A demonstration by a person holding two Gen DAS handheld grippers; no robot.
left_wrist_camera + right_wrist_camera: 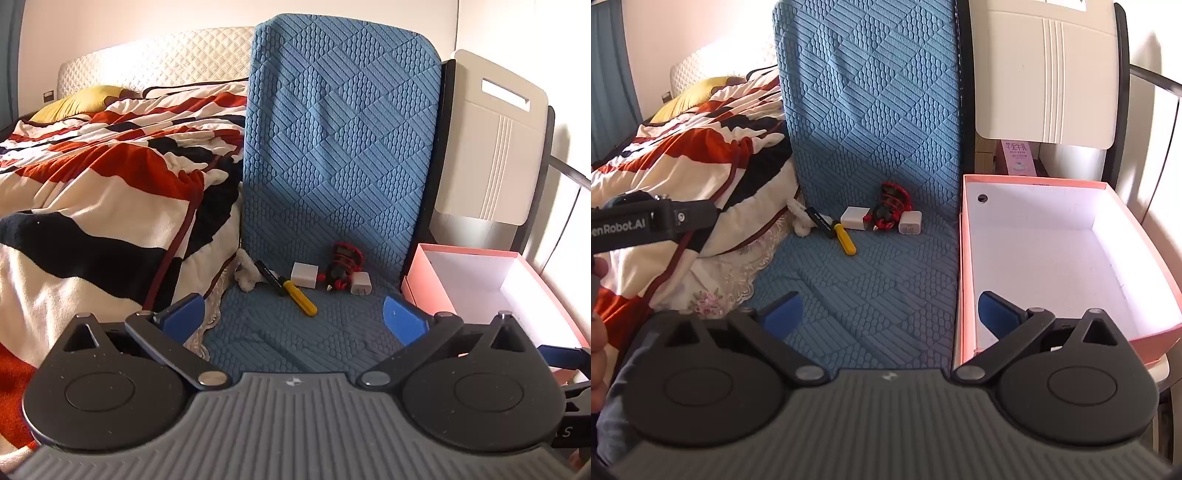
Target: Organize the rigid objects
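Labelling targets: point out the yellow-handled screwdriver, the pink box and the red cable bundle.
yellow-handled screwdriver (846, 242): right wrist view, middle of the yellow handle.
pink box (961, 266): right wrist view, left wall.
red cable bundle (342, 264): left wrist view, centre of the coil.

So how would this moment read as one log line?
left tongs: open, empty | right tongs: open, empty | yellow screwdriver, chargers: on blue seat | pink box: empty

— What's the red and black thing (892, 206) behind the white chargers?
— Too small to tell. The pink carton (1017, 157) behind the pink box (964, 266) is half hidden, its print unreadable.
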